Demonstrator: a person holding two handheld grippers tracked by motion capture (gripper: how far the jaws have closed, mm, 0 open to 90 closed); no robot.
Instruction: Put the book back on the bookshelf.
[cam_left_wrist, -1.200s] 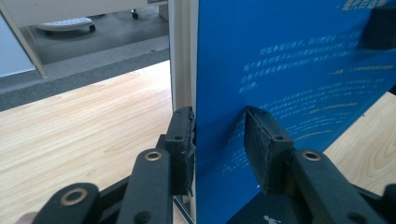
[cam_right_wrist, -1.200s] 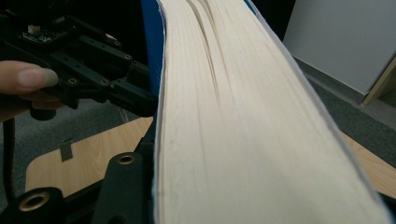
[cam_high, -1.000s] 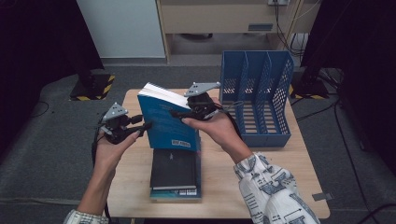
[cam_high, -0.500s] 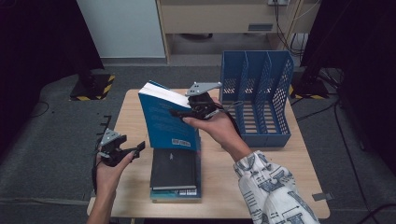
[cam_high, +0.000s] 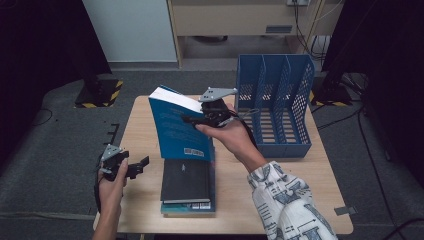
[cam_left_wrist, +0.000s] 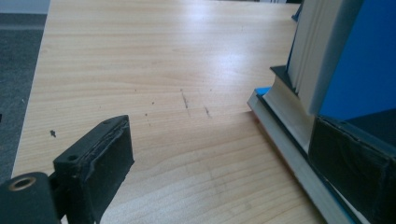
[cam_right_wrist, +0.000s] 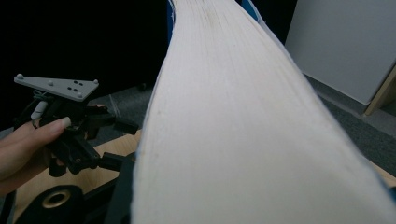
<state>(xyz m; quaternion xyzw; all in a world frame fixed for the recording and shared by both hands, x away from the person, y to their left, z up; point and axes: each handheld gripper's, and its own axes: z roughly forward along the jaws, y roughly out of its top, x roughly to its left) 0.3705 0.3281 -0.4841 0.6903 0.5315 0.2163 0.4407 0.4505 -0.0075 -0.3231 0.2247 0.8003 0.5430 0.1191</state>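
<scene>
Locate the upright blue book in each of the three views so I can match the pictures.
High view: the blue book stands at table centre, gripped by the right claw, above the flat book stack.
Left gripper view: its blue cover and page block rise at the right edge, on that stack.
Right gripper view: its pale page edge runs up the middle.
Shared landmark: the wooden table.
</scene>
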